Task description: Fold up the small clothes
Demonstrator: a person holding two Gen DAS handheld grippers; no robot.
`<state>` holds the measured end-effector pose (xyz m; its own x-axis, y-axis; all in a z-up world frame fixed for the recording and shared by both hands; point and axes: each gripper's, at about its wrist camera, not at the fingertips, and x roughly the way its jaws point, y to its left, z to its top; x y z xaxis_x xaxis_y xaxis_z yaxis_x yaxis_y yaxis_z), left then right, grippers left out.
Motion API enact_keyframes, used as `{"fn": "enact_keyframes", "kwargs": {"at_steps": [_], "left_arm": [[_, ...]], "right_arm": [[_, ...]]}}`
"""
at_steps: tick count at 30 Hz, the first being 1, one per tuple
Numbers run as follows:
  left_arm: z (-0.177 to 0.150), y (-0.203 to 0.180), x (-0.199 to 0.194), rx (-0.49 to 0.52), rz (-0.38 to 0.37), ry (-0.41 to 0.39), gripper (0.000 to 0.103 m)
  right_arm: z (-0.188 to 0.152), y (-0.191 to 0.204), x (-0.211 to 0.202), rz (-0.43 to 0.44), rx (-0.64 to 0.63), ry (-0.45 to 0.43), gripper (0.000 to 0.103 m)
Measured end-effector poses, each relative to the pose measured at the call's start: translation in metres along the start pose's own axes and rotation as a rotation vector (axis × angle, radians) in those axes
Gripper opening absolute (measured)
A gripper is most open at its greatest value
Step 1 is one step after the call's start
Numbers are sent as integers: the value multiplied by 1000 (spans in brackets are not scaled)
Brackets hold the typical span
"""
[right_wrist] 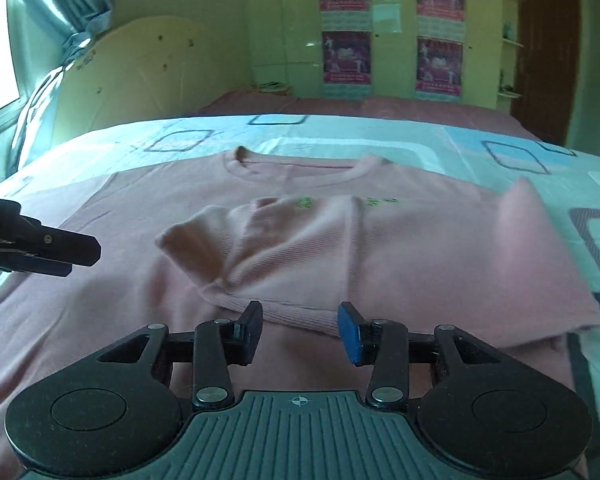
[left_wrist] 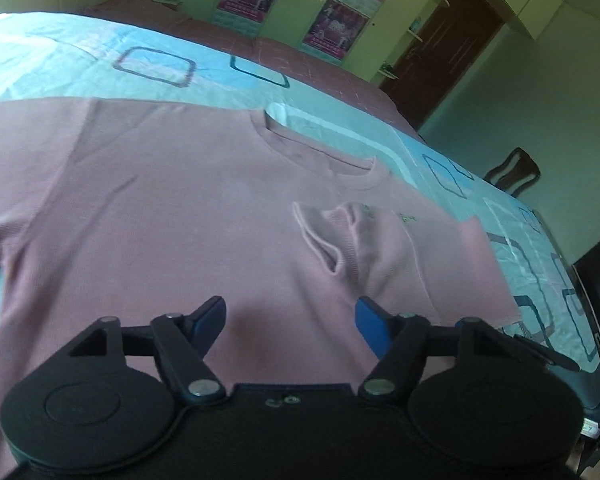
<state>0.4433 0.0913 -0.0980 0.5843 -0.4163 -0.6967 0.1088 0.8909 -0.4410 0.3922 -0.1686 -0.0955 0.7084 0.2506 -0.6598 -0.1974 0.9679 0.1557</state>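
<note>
A pink T-shirt [left_wrist: 148, 208] lies spread on the bed, neckline away from me. Its right side is folded inward over the chest, with the sleeve [left_wrist: 320, 240] bunched on top; in the right wrist view the shirt [right_wrist: 400, 248] shows the same folded flap and crumpled sleeve [right_wrist: 204, 248]. My left gripper [left_wrist: 290, 316] is open and empty, hovering over the shirt's lower middle. My right gripper [right_wrist: 300, 322] is open and empty, just in front of the folded flap's lower edge. The left gripper [right_wrist: 76, 254] also shows at the left of the right wrist view.
The bed has a light blue sheet [left_wrist: 100, 60] with square patterns. A pink blanket [right_wrist: 380, 106] lies beyond it. Green wardrobes with posters [right_wrist: 344, 56] line the far wall. A brown door [right_wrist: 544, 60] and a dark chair [left_wrist: 514, 170] stand at the right.
</note>
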Motion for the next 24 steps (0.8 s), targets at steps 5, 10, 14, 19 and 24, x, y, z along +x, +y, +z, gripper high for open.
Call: {"fn": "enact_keyframes", "kwargs": {"at_steps": [5, 10, 14, 19, 24], "left_arm": [[8, -14, 34, -29, -63, 15, 59], [18, -33, 61, 43, -19, 50, 45], [25, -38, 59, 96, 4, 10, 6], [36, -21, 18, 117, 90, -172, 6], [32, 12, 36, 61, 125, -60, 6]], "right_arm": [[-9, -56, -23, -81, 106, 32, 34], [-13, -103, -26, -132, 212, 36, 27], [-8, -118, -22, -134, 257, 16, 27], [-8, -125, -20, -165, 285, 19, 17], [-11, -125, -20, -165, 261, 24, 16]]}}
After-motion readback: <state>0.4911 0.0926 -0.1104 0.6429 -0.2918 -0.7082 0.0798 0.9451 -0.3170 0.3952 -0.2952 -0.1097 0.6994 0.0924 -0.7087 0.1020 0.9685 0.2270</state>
